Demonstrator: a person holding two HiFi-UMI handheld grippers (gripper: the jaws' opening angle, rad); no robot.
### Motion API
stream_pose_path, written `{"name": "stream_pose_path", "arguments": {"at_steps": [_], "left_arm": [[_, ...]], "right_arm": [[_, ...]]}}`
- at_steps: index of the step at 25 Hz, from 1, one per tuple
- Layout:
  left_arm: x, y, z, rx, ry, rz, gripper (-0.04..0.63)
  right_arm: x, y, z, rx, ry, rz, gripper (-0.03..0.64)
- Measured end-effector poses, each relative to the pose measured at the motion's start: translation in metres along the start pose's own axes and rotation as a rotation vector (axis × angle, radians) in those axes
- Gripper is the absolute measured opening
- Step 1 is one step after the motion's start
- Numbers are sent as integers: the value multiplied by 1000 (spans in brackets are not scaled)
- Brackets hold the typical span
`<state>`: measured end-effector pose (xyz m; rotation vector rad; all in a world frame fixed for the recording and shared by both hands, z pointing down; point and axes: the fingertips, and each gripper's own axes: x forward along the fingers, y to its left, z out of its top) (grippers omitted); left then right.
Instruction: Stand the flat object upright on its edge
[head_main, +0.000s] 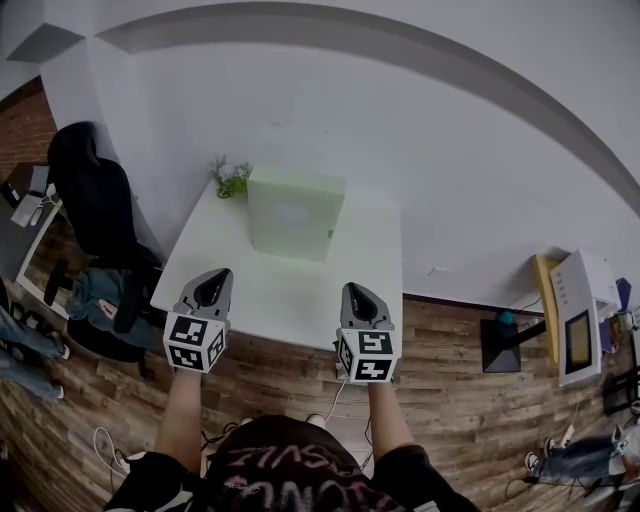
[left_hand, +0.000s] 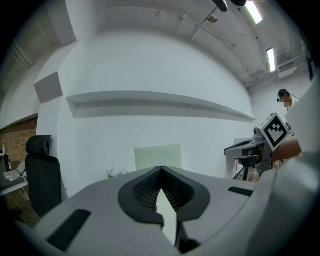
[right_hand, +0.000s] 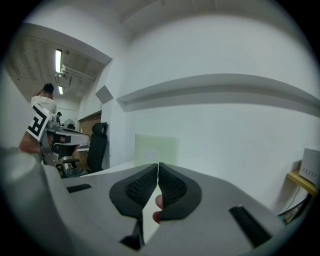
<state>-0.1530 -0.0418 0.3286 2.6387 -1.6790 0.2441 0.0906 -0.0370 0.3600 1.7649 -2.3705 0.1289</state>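
A pale green flat box (head_main: 290, 215) stands upright on its edge at the back of the white table (head_main: 300, 290), close to the wall. It shows again as a light green panel in the left gripper view (left_hand: 157, 156) and in the right gripper view (right_hand: 155, 149). My left gripper (head_main: 213, 287) hovers over the table's near left edge, shut and empty, well short of the box. My right gripper (head_main: 357, 297) hangs over the near right edge, also shut with nothing between its pads. Both sets of jaws point toward the box.
A small potted plant (head_main: 230, 178) sits at the table's back left corner. A black office chair (head_main: 95, 200) stands left of the table. A white and yellow device (head_main: 580, 310) is on the wooden floor at right. The white wall rises right behind the table.
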Motion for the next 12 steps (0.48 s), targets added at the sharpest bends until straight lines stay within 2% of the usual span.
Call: {"name": "stream_pose_path", "arguments": {"at_steps": [12], "left_arm": [[9, -1, 7, 5, -15, -15, 14]], "right_arm": [[4, -5, 8, 0, -15, -9, 26]]}}
